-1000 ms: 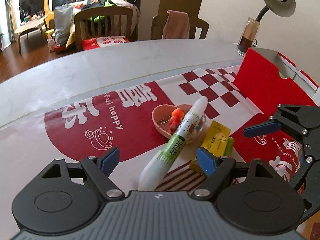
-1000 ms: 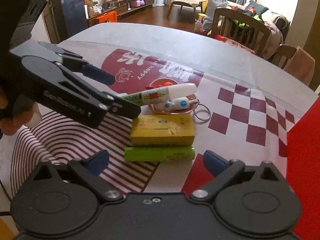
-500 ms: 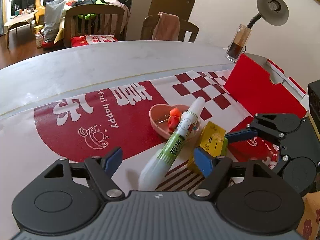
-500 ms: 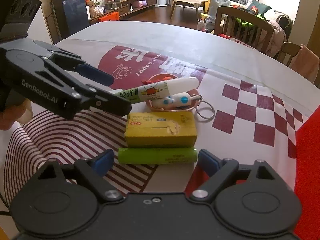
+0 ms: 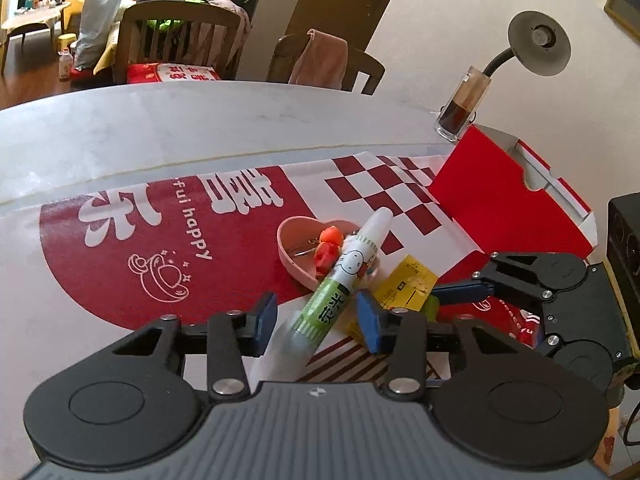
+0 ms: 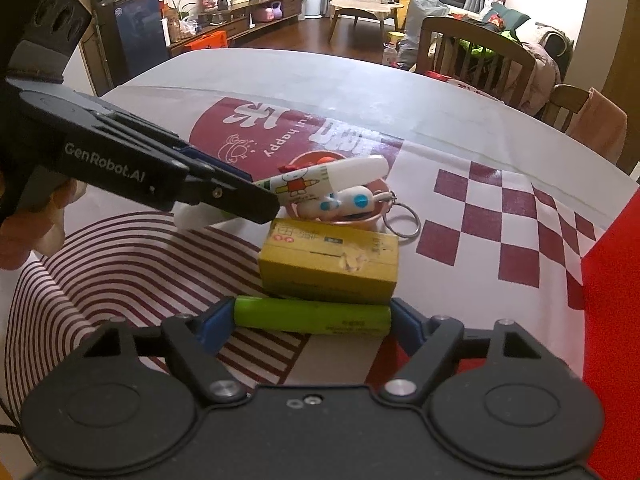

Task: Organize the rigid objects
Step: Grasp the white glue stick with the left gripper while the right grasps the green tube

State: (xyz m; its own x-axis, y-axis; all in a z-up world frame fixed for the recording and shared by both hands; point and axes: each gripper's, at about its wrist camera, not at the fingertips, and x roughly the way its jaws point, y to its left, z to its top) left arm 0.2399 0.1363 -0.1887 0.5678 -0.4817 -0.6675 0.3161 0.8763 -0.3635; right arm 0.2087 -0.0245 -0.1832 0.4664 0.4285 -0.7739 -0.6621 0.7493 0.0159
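A green-and-white glue tube (image 5: pixel 338 288) leans from the mat onto a pink heart dish (image 5: pixel 294 248) that holds a red keychain figure (image 5: pixel 327 250). My left gripper (image 5: pixel 318 316) is open, its jaws on either side of the tube's lower part with gaps. In the right wrist view the tube (image 6: pixel 320 184) lies over the dish beside a white-and-blue keychain (image 6: pixel 344 202). A yellow box (image 6: pixel 328 264) lies in front, and a green battery (image 6: pixel 312 316) lies nearest. My right gripper (image 6: pixel 312 322) is open, its jaws at the battery's two ends.
A red open box (image 5: pixel 504 208) stands at the right on the printed mat (image 5: pixel 160 248). A gooseneck lamp (image 5: pixel 536 44) and a glass (image 5: pixel 460 114) stand behind it. Chairs (image 5: pixel 172 44) stand at the table's far edge.
Both grippers have moved forward and narrowed. The left jaws now flank the glue tube closely. The right jaws now bracket the green battery's ends.
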